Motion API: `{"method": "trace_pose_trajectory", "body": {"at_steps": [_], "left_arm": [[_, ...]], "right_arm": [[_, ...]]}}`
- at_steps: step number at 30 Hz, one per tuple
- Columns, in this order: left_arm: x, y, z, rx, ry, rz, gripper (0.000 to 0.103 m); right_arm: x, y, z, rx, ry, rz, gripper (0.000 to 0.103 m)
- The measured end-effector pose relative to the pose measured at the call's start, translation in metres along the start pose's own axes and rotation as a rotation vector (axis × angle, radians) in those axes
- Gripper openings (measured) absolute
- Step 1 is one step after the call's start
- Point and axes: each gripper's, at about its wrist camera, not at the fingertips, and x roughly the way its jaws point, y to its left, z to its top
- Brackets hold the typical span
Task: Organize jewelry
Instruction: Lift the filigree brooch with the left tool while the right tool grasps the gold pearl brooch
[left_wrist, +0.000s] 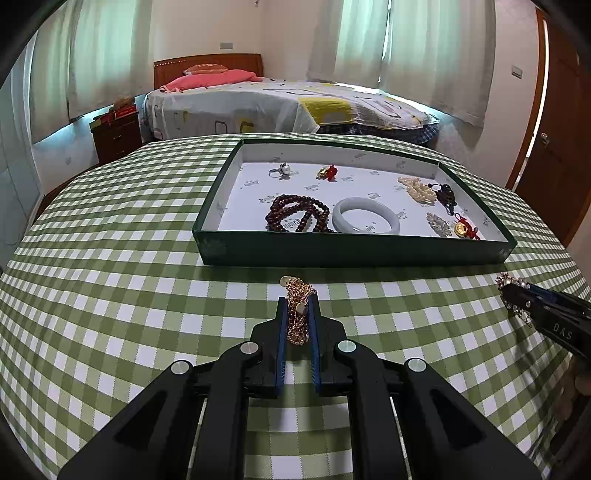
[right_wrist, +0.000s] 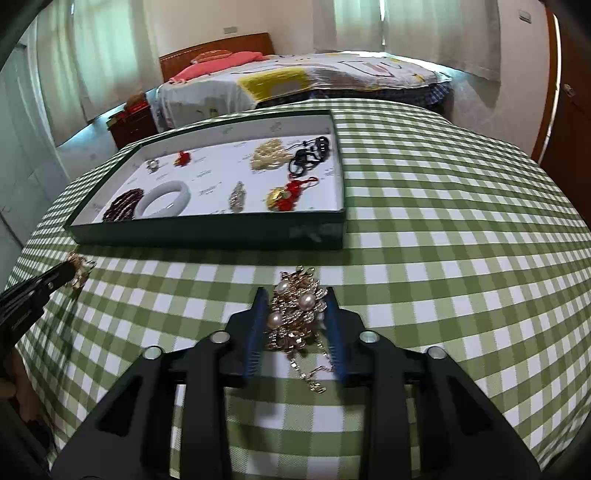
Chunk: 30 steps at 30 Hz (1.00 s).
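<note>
Green-checked tablecloth lies under my grippers. My left gripper is clamped on a gold chain; my right gripper has a pearl-studded chain between its pads. Beyond, the green tray holds other jewelry, a white bangle included.

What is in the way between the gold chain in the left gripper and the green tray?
Only the green tray's near wall, which the gold chain necklace must be lifted over. The checked tablecloth between them is bare. Inside, the dark brown bead string and pale jade bangle lie just behind that wall.
</note>
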Motion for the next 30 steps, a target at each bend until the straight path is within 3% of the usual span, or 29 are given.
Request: {"method": "trace_pose_trajectory", "body": {"at_steps": [2, 30], "left_arm": [[0.0, 0.0, 0.0, -0.001, -0.002, 0.002, 0.011], [-0.024, 0.0, 0.012, -0.008, -0.063, 0.013, 0.011]], "right_arm": [[-0.002, 0.002, -0.002, -0.006, -0.006, 0.01, 0.023], [-0.042, 0.018, 0.004, -0.025, -0.093, 0.054, 0.023]]}}
